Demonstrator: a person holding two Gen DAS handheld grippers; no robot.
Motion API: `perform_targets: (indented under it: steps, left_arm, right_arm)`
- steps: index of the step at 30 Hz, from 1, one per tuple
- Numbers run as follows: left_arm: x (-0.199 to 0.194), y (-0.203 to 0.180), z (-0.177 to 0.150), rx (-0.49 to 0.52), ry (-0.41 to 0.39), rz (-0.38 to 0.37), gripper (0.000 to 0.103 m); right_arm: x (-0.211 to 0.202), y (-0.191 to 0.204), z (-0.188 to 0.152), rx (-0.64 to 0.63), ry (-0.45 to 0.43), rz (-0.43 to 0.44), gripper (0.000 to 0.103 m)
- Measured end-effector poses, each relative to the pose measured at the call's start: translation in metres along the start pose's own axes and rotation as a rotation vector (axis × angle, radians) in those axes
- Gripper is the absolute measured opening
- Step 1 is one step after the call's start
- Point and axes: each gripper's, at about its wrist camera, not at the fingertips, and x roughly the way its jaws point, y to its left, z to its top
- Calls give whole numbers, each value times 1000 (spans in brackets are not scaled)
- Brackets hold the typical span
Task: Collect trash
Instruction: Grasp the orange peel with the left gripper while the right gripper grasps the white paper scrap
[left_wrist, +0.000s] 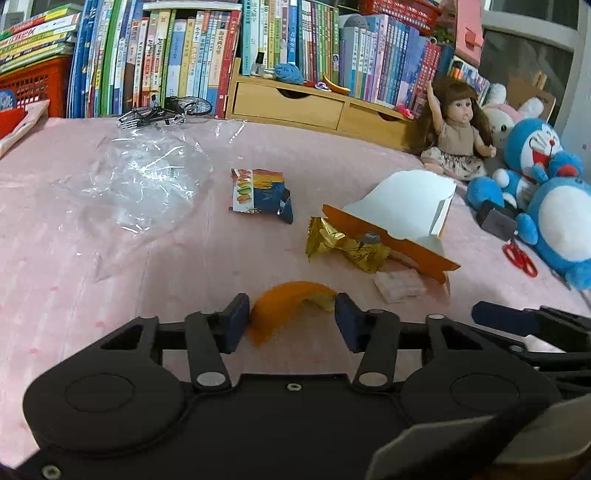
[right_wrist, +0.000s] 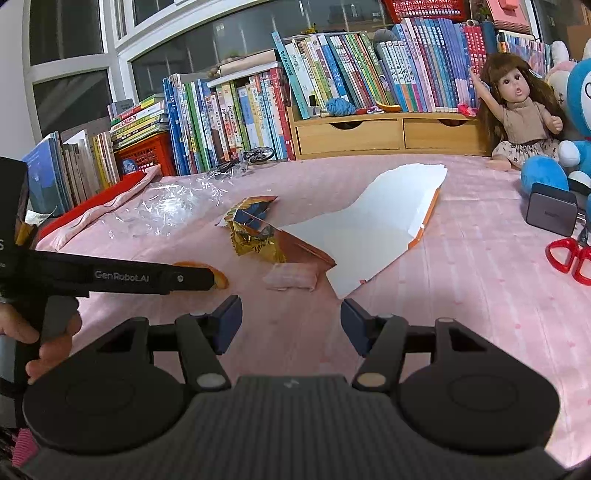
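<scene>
A curved orange peel (left_wrist: 284, 306) lies on the pink cloth, and my left gripper (left_wrist: 291, 323) is shut on it, one blue pad touching each end. In the right wrist view the same peel (right_wrist: 219, 277) shows past the left gripper's black finger. My right gripper (right_wrist: 291, 321) stands open over bare cloth with nothing between its pads. Ahead lie a gold wrapper (left_wrist: 343, 245) (right_wrist: 251, 240), a torn white and orange carton (left_wrist: 402, 214) (right_wrist: 376, 229), a small pale pink packet (left_wrist: 399, 286) (right_wrist: 291, 278), a printed snack packet (left_wrist: 258, 192) and a clear plastic bag (left_wrist: 140, 184) (right_wrist: 170, 210).
A doll (left_wrist: 454, 133), blue plush toys (left_wrist: 546, 192), a grey charger (right_wrist: 552, 214) and red scissors (right_wrist: 570, 258) line the right side. Books, a wooden drawer unit (left_wrist: 314, 107) and a toy bicycle (left_wrist: 170, 110) stand along the back. A hand (right_wrist: 40, 339) holds the left gripper's handle.
</scene>
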Motion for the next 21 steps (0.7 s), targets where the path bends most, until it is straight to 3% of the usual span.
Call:
perform_targets:
  steps: [1,10,15,16,17,19,21]
  left_arm:
    - [-2,1,0,-3,-1,4,20]
    - [-23,10,5,-1,-54,64,19]
    - [-36,17,-1,11,-57,87,20]
    - [-38,19,-2,6,-61,87,24]
    - [-39,21,-3,5,-67,89,38]
    - [-40,21,-5,18,-70,93,54]
    - [-39,20,-7,26,-66,94,55]
  right_arm:
    - [1,1,0,0,-6,-9,71]
    - [18,26,7,-60,-29,-19,71]
    - [33,30,10,-62,-22,-85,71]
    - [36,30,10,-62,-19,-100,72]
    - [39,30,11,-63,-14,-110,72]
    - [46,29,13,-65,-2,-127,72]
    - [52,28,14,-65,14,-138,72]
